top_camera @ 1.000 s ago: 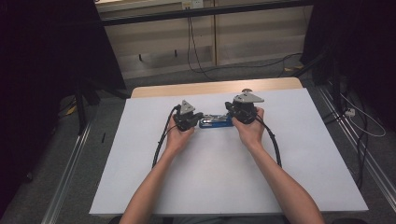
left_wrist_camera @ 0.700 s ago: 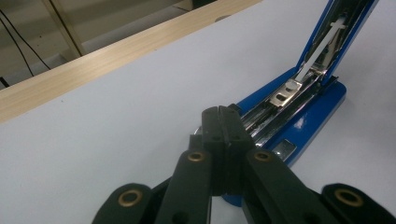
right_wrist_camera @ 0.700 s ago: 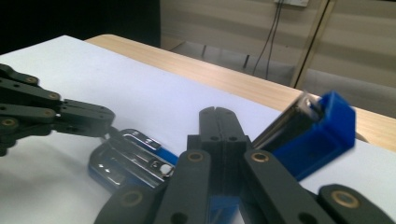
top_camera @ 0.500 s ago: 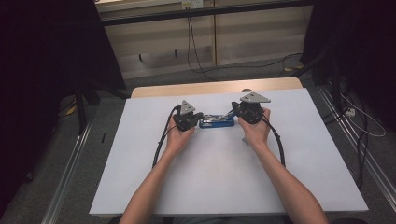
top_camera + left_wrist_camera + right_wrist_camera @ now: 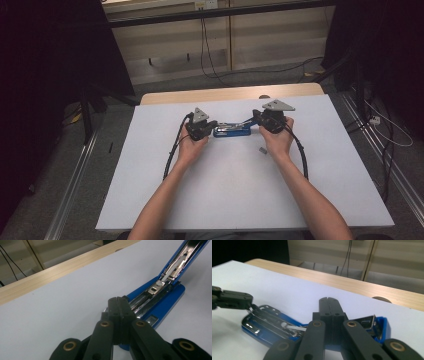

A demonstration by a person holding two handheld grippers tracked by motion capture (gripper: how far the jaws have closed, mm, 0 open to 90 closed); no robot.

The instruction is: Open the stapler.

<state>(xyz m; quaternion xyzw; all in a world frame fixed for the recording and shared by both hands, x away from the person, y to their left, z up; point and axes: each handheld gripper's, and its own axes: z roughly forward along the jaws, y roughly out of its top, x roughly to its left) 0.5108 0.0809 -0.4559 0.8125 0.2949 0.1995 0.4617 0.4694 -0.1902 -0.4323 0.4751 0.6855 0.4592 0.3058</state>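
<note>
A blue stapler [image 5: 232, 130] lies swung open on the white table sheet [image 5: 240, 190] between my two grippers. My left gripper [image 5: 213, 129] is shut, and its tips rest on the stapler's near end [image 5: 150, 322] with nothing between the jaws. In the left gripper view my left gripper [image 5: 117, 299] points along the metal staple channel [image 5: 155, 288], and the blue lid [image 5: 186, 251] slants up beyond it. My right gripper [image 5: 254, 120] is shut too and sits at the lid end. In the right gripper view my right gripper [image 5: 328, 299] covers part of the lid [image 5: 373, 326], and the left gripper [image 5: 249, 302] touches the channel [image 5: 267, 323].
A small grey piece [image 5: 261, 149] lies on the sheet just in front of my right hand. The bare wooden strip of the table [image 5: 225, 95] runs along the far edge, with a round cap [image 5: 264, 97] in it. Black cables [image 5: 172, 155] trail back from both grippers.
My right gripper has drifted slightly to the right, and the stapler's lid has stretched out further between the grippers. The left gripper has stayed put.
</note>
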